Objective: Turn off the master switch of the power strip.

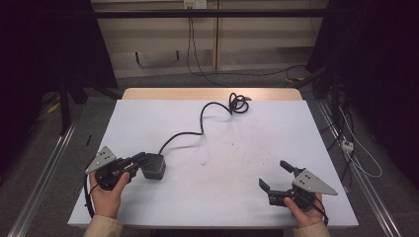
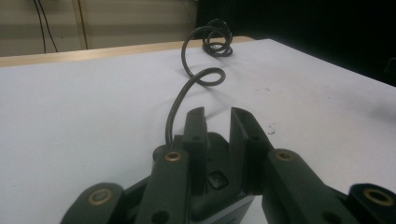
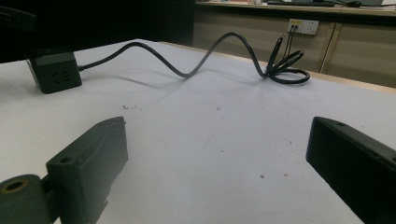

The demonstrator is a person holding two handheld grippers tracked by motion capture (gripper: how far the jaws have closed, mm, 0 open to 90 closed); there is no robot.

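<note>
A black power cube (image 1: 154,167) sits on the white table (image 1: 222,158) at the front left. Its black cable (image 1: 197,131) snakes away to a coil (image 1: 238,104) near the far edge. My left gripper (image 1: 141,160) reaches the cube from the left. In the left gripper view its jaws stand on either side of the cube (image 2: 217,177) and lie against it, with no gap that I can see. My right gripper (image 1: 273,174) rests at the front right, jaws wide open with nothing between them. The right gripper view has the cube (image 3: 53,70) far off at the left.
A strip of wooden tabletop (image 1: 212,94) borders the white sheet at the far edge. Beyond it stand pale cabinets (image 1: 207,39) with wall sockets and hanging leads. Metal rails (image 1: 44,168) run along the floor on both sides.
</note>
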